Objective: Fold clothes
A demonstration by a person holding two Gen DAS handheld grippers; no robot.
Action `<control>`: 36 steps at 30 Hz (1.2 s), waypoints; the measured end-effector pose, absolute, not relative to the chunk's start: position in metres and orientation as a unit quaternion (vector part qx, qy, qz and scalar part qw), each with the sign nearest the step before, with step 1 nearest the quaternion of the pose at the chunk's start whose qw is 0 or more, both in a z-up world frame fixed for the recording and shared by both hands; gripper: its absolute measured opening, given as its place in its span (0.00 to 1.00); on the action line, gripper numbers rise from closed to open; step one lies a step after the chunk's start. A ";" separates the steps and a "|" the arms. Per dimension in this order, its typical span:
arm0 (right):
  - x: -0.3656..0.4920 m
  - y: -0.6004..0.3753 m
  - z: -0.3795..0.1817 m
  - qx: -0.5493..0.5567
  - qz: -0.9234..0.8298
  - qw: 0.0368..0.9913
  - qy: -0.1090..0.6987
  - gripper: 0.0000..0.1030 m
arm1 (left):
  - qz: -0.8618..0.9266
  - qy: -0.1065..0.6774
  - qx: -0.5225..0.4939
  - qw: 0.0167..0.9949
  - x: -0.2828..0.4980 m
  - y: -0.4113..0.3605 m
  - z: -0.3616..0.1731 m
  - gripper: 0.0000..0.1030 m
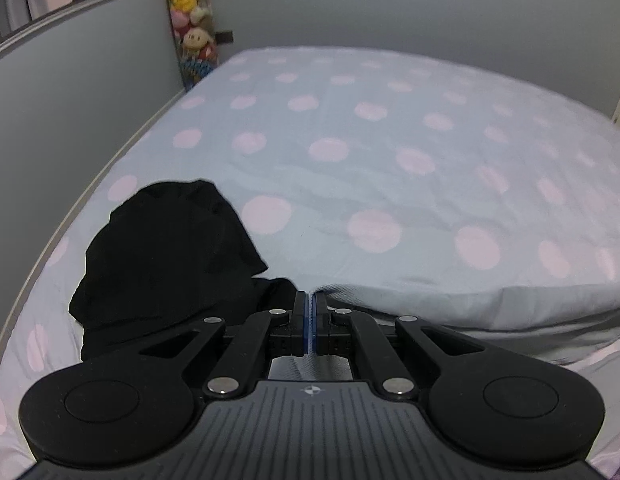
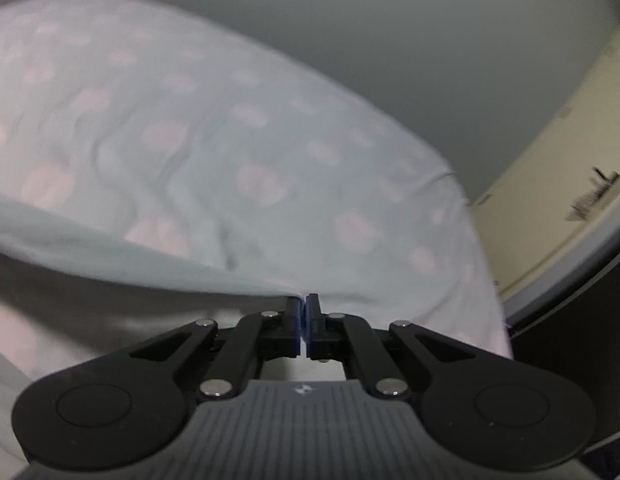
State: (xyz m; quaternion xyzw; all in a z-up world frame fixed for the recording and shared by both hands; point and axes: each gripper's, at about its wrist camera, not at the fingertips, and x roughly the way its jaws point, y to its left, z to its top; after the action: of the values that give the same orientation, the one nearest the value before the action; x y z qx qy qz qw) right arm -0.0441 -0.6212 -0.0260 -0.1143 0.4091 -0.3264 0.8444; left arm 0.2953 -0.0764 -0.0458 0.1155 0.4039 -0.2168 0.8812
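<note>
A light grey garment (image 1: 449, 304) is stretched between my two grippers above the bed. My left gripper (image 1: 310, 300) is shut on its left edge, which runs off to the right in the left wrist view. My right gripper (image 2: 302, 304) is shut on the other end of the garment (image 2: 130, 264), which runs off to the left in the blurred right wrist view. A black garment (image 1: 166, 252) lies crumpled on the bed, just left of and beyond the left gripper.
The bed sheet (image 1: 349, 140) is pale blue with pink dots. A grey wall (image 1: 70, 100) runs along the bed's left side. Stuffed toys (image 1: 192, 16) hang in the far corner. A cream cabinet (image 2: 557, 200) stands right of the bed.
</note>
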 end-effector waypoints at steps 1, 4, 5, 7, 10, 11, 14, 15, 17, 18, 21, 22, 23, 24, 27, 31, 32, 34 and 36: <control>-0.051 -0.619 -0.015 -0.111 -0.334 0.845 0.403 0.02 | -0.221 0.398 0.111 0.883 0.290 -0.073 -0.041 0.00; -0.079 -0.610 0.011 -0.106 -0.359 0.843 0.387 0.02 | -0.231 0.381 0.098 0.890 0.274 -0.058 -0.029 0.00; -0.088 -0.607 0.018 -0.103 -0.365 0.842 0.383 0.02 | -0.233 0.376 0.094 0.892 0.268 -0.052 -0.025 0.00; -0.106 -0.599 0.030 -0.095 -0.375 0.843 0.373 0.02 | -0.240 0.367 0.086 0.895 0.258 -0.041 -0.019 0.00; -0.132 -0.592 0.038 -0.077 -0.381 0.845 0.367 0.02 | -0.247 0.365 0.081 0.894 0.248 -0.029 -0.013 0.00; -0.138 -0.591 0.038 -0.070 -0.382 0.844 0.371 0.02 | -0.250 0.365 0.079 0.893 0.245 -0.025 -0.012 0.00; -0.146 -0.590 0.025 -0.058 -0.376 0.838 0.391 0.02 | -0.250 0.373 0.088 0.889 0.247 -0.028 -0.017 0.00; -0.144 -0.591 0.018 -0.057 -0.372 0.835 0.401 0.02 | -0.249 0.376 0.090 0.888 0.250 -0.031 -0.020 0.00; -0.135 -0.595 0.003 -0.054 -0.367 0.828 0.420 0.02 | -0.246 0.384 0.096 0.885 0.257 -0.039 -0.028 0.00; -0.131 -0.598 -0.006 -0.053 -0.364 0.825 0.430 0.02 | -0.244 0.389 0.099 0.883 0.262 -0.044 -0.033 0.00; -0.111 -0.612 -0.030 -0.052 -0.357 0.812 0.458 0.02 | -0.240 0.403 0.117 0.875 0.282 -0.064 -0.048 0.00; -0.102 -0.619 -0.037 -0.050 -0.355 0.809 0.465 0.02 | -0.239 0.408 0.125 0.872 0.289 -0.072 -0.053 0.00; -0.094 -0.627 -0.045 -0.047 -0.353 0.806 0.473 0.02 | -0.236 0.410 0.131 0.871 0.297 -0.079 -0.058 0.00; -0.085 -0.634 -0.052 -0.045 -0.352 0.803 0.480 0.02 | -0.233 0.410 0.135 0.871 0.306 -0.087 -0.061 0.00; -0.052 -0.663 -0.069 -0.041 -0.349 0.796 0.492 0.02 | -0.227 0.411 0.144 0.871 0.342 -0.116 -0.071 0.00; 0.002 -0.699 -0.090 -0.047 -0.349 0.790 0.501 0.02 | -0.212 0.424 0.157 0.867 0.393 -0.157 -0.096 0.00; 0.016 -0.708 -0.096 -0.048 -0.349 0.789 0.503 0.02 | -0.207 0.427 0.157 0.866 0.404 -0.165 -0.103 0.00; 0.043 -0.723 -0.108 -0.043 -0.350 0.786 0.507 0.02 | -0.197 0.434 0.158 0.864 0.428 -0.180 -0.118 0.00; 0.066 -0.737 -0.122 -0.040 -0.351 0.782 0.513 0.02 | -0.192 0.448 0.162 0.858 0.441 -0.188 -0.134 0.00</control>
State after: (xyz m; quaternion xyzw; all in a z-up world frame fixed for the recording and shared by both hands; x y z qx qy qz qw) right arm 0.0664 -0.7371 -0.1218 -0.0402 0.5131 -0.3511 0.7822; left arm 0.4407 -0.1884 -0.1338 0.1617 0.4485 -0.1919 0.8579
